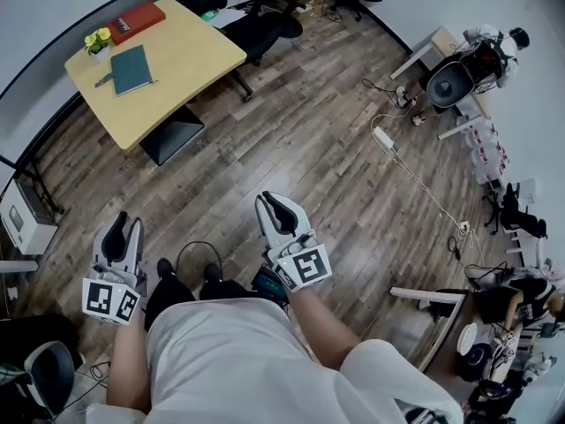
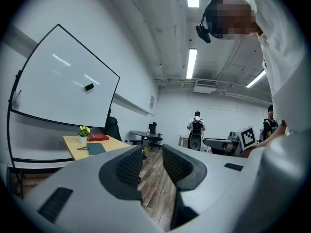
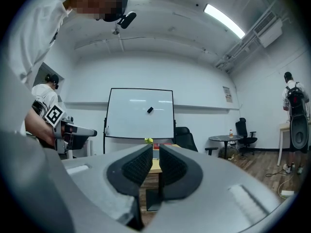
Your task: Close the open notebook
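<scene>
The teal notebook [image 1: 132,69] lies flat on the light wooden table [image 1: 190,56] far ahead at upper left, showing only its cover. The left gripper view also shows this notebook [image 2: 96,149]. A small dark object [image 1: 104,80] lies by its left edge. My left gripper [image 1: 124,223] is held near my body, far from the table, its jaws a narrow gap apart with nothing between them [image 2: 151,152]. My right gripper [image 1: 272,200] is beside it, shut and empty [image 3: 156,149], pointing toward the table [image 3: 154,165].
A red book [image 1: 137,22] and a potted yellow flower [image 1: 97,42] sit at the table's far end. Black office chairs [image 1: 256,20] stand behind it. A power strip with a cable [image 1: 384,137] crosses the wooden floor at right. A whiteboard [image 3: 141,113] backs the table.
</scene>
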